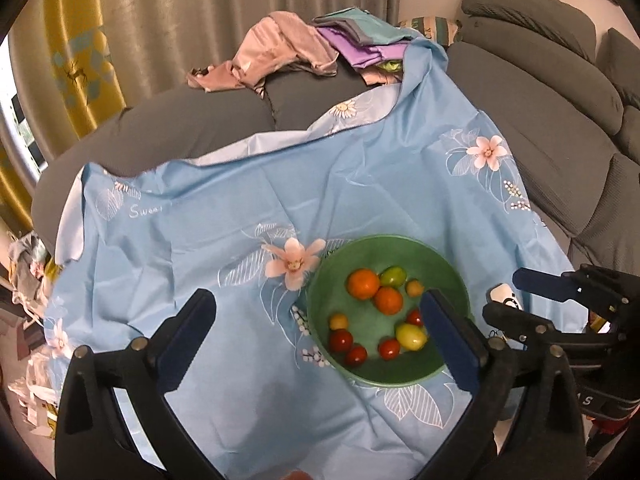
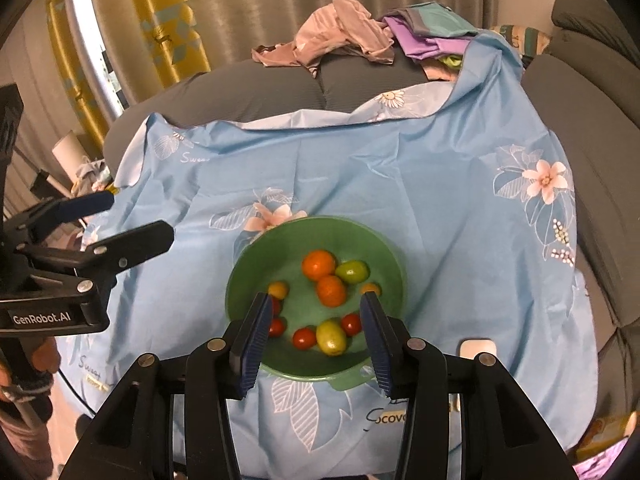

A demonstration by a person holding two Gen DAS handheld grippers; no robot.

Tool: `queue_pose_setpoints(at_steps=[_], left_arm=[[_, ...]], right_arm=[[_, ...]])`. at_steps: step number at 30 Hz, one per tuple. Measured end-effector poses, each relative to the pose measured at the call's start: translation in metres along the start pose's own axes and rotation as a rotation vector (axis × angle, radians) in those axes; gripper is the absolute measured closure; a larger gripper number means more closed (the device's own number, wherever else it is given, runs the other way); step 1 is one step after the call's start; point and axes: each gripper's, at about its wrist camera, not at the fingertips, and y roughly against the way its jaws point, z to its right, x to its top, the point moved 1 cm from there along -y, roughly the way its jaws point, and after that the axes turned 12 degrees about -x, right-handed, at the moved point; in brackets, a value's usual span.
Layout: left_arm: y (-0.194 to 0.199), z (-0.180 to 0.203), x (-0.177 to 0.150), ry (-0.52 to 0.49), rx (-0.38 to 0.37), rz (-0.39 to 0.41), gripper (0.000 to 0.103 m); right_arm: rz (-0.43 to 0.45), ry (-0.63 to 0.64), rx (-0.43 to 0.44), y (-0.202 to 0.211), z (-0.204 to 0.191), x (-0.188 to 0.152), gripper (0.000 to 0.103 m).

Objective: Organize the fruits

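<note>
Fruits [image 1: 376, 312] lie loose in the green bowl [image 1: 320, 292], seen from the left wrist past the empty, wide-spread left gripper [image 1: 316, 312]. From the right wrist, the right gripper [image 2: 316, 312] hangs above that bowl, partly parted and empty; a careless dip could tip its rim on the soft cloth [image 2: 400, 176].

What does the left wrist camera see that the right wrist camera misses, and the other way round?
Only the left wrist view shows the long row of grey sofa back cushions on the right. Only the right wrist view shows a label reading GenRobot.AI on the other tool, a person's hand below it, and the bowl's small handle tab. Both show the green bowl of tomatoes and oranges on the blue flowered cloth, the pile of clothes behind, and open, empty fingers.
</note>
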Motion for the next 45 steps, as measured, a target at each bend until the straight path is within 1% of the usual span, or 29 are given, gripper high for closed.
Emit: queue_pose_setpoints(at_steps=[5,9,11,25,45], left_arm=[[0.003,0.002,0.004,0.009,-0.001,-0.004,0.001],[0.003,0.002,0.005,0.015,0.006,-0.007,0.001],[0.005,0.003,0.006,0.02,-0.003,-0.001,0.001],[0.0,0.007,0.008,0.024,0.017,-0.01,0.001],[-0.01,0.01,0.008,0.017,0.015,-0.032,0.001]], right_arm=[[0.024,0.015,-0.009,0.01,-0.002,0.006,0.057],[0.03,0.03,-0.011,0.015,-0.004,0.008,0.057],[0.031,0.033,-0.01,0.015,-0.004,0.01,0.057],[0.028,0.025,-0.015,0.015,-0.002,0.012,0.057],[0.024,0.023,-0.01,0.013,0.003,0.012,0.057]])
